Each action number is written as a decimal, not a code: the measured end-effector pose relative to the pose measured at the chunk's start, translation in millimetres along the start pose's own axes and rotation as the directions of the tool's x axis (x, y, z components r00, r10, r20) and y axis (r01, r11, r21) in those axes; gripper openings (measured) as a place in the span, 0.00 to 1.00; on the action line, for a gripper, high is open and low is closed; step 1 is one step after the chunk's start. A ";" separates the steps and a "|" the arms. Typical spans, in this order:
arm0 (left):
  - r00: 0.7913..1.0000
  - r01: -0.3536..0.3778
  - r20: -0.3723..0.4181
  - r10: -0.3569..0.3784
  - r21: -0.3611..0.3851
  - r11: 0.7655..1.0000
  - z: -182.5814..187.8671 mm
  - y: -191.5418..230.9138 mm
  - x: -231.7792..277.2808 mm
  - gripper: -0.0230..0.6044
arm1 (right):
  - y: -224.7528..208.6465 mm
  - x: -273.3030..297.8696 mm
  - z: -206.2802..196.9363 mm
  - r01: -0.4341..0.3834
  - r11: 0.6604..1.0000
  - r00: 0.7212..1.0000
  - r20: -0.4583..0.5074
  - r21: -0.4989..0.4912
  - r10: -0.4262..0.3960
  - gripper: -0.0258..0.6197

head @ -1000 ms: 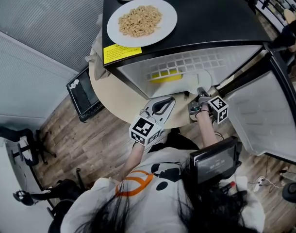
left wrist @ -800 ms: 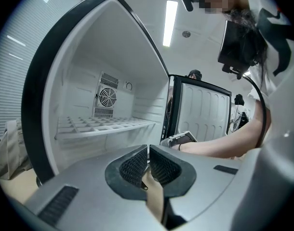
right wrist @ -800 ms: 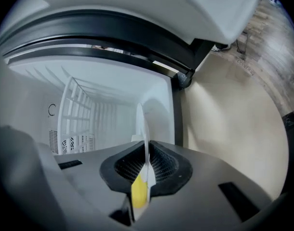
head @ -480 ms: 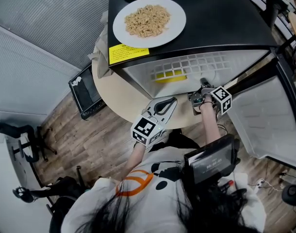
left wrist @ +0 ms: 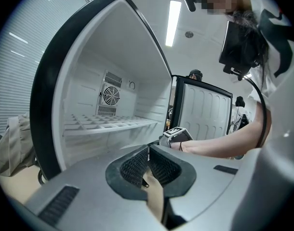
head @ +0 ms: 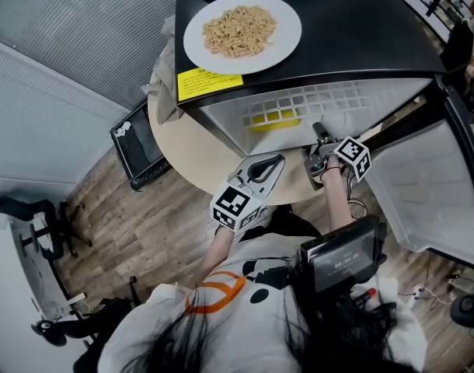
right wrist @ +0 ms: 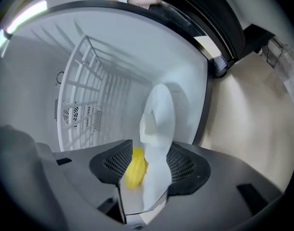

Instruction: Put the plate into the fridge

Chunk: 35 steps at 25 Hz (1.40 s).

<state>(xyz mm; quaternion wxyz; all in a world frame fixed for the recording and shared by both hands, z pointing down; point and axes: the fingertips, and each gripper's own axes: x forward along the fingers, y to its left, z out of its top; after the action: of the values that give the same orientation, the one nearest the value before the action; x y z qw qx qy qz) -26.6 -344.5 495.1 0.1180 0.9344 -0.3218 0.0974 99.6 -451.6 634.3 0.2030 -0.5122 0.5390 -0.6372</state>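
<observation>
Left gripper (left wrist: pixel 148 163): pads pressed together, empty, in front of fridge (left wrist: pixel 46 105) | right gripper (right wrist: pixel 147 170): jaws just opening, spread either side of white plate (right wrist: pixel 159 124) with corn cob (right wrist: pixel 134 170) | plate: inside fridge, under wire shelf (right wrist: pixel 84 95) | step: release, I judge | next: probably back straight out clear of rim, then close door (head: pixel 423 177)

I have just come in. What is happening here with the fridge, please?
A person is putting a white plate, with something yellow on it, into the open fridge. The right claw has just been opening; the plate's rim stands between its jaws, but the pads do not press on it. The left claw is shut and empty in front of the fridge. Two more plates of food stand on top of the fridge.
</observation>
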 end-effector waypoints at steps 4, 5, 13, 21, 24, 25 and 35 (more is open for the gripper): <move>1.000 -0.003 -0.010 0.003 -0.002 1.000 -3.4 -1.8 -5.9 0.06 | -2.0 -2.4 -9.7 0.036 0.998 0.999 -0.018 -0.045 -0.037 0.45; 1.000 -0.005 -0.011 0.005 -0.001 1.000 -3.7 -1.9 -7.4 0.06 | -1.6 -2.6 -11.2 0.045 0.997 0.999 -0.022 -0.063 -0.046 0.46; 1.000 -0.023 0.002 0.023 0.002 1.000 -0.9 -3.0 -20.0 0.06 | -14.5 -20.3 -19.7 0.176 0.965 0.984 0.002 -0.195 -0.179 0.49; 1.000 -0.009 0.015 0.009 0.012 1.000 1.4 -13.0 -29.1 0.06 | 27.6 -44.3 -27.5 0.057 0.960 0.998 0.006 -0.274 -0.057 0.49; 1.000 -0.005 0.016 0.005 0.015 1.000 0.1 -18.9 -35.5 0.06 | 44.7 -57.3 -31.5 0.019 0.947 1.000 0.017 -0.321 -0.014 0.49; 1.000 -0.003 0.017 0.003 0.018 1.000 -0.2 -21.1 -38.0 0.06 | 48.3 -62.1 -33.4 0.012 0.941 1.000 0.022 -0.338 -0.005 0.49; 1.000 0.009 0.013 -0.009 0.037 0.999 -6.7 -40.8 -75.7 0.06 | 75.6 -105.9 -78.3 -0.073 0.875 0.995 0.021 -0.478 0.094 0.30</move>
<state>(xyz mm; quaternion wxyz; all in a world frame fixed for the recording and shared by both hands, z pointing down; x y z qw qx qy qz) -60.4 -267.7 475.6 0.0991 0.9384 -0.3166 0.0966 50.7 -353.7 528.9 0.1096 -0.5365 0.6962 -0.4643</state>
